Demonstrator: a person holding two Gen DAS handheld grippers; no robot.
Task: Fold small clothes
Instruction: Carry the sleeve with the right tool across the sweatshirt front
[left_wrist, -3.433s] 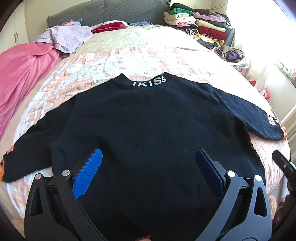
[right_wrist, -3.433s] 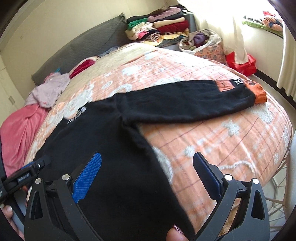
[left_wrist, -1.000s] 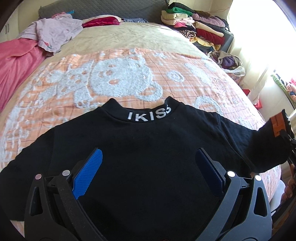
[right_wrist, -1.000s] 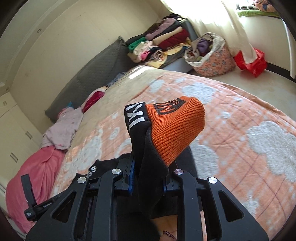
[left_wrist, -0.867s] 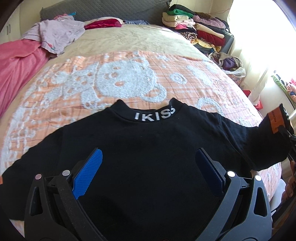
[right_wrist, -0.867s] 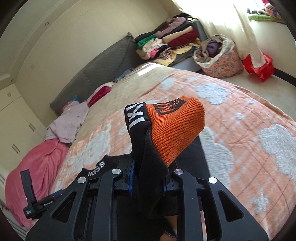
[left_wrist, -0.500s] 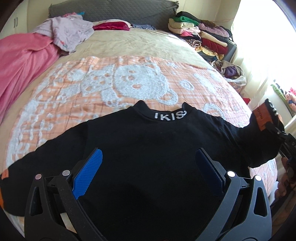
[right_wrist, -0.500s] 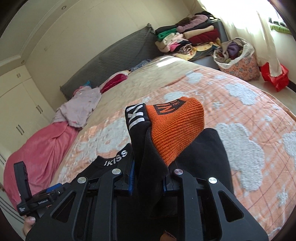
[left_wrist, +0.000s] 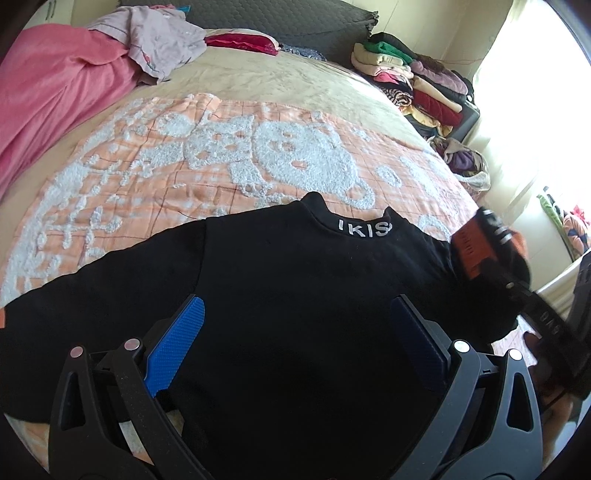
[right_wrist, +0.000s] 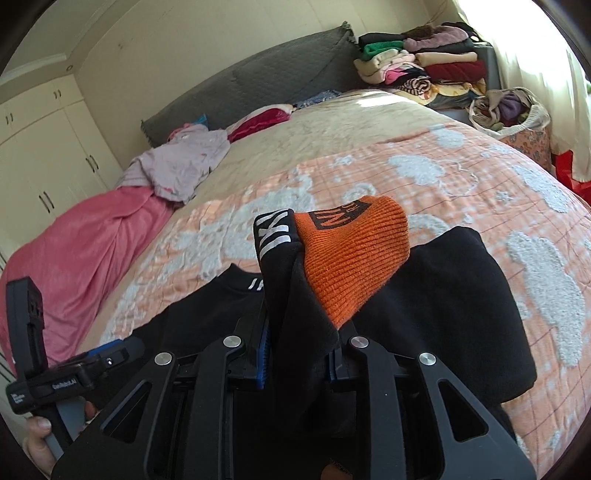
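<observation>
A small black sweater (left_wrist: 295, 302) with white letters on its collar lies flat on the orange bedspread (left_wrist: 221, 155). My left gripper (left_wrist: 295, 332) hovers open over its body, blue pads wide apart with nothing between them. My right gripper (right_wrist: 299, 354) is shut on the sweater's right sleeve, whose orange cuff (right_wrist: 351, 254) sticks up above the jaws. That sleeve is lifted and carried in over the sweater's shoulder (right_wrist: 454, 295). In the left wrist view the right gripper (left_wrist: 491, 269) with the cuff (left_wrist: 472, 247) shows at the right edge. The left sleeve (left_wrist: 92, 291) lies stretched out.
A pink blanket (left_wrist: 55, 96) and a lilac garment (left_wrist: 162, 48) lie at the far left of the bed. Folded clothes (right_wrist: 421, 62) are stacked beside the grey headboard (right_wrist: 277, 74). A basket of clothes (right_wrist: 509, 110) stands on the floor at the right. White cupboards (right_wrist: 44, 158) line the left wall.
My right gripper has carried the sleeve cuff leftward, in over the sweater's shoulder, rolling as it went. The left gripper has shifted sideways over the sweater and stays open.
</observation>
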